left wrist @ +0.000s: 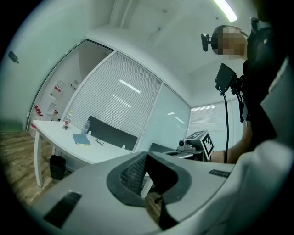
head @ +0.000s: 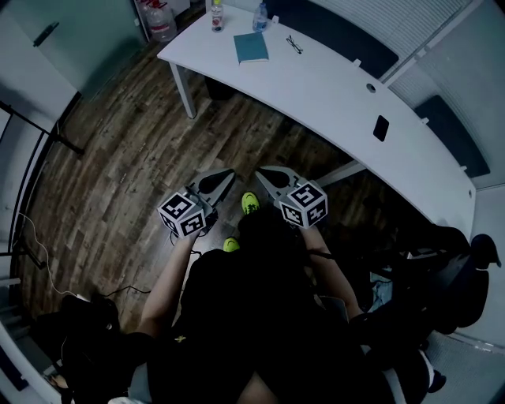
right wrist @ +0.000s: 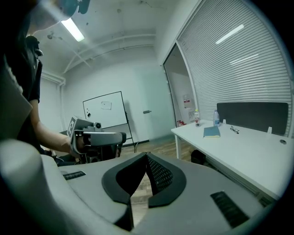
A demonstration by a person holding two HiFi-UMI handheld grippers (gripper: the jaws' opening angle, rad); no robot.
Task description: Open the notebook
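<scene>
Now, notebook [head: 251,48]: teal cover, closed, lying flat near the far end of the surface, well apart from both claws.
Surface [head: 331,87]: white, curved, on white legs.
Neighbours: bottle [head: 216,16] and second bottle [head: 260,17] at the edge beyond the notebook; spectacles [head: 294,44] near its right side in the head view.
Left claw [head: 226,175]: jaws closed together, nothing between them, held over the wooden floor [head: 134,150].
Right claw [head: 264,173]: jaws closed together, empty, just beside the left claw.

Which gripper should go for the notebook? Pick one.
Right, narrowly. Left gripper and right gripper are both shut, empty, far from the table; the right's tips seem slightly nearer the notebook.
</scene>
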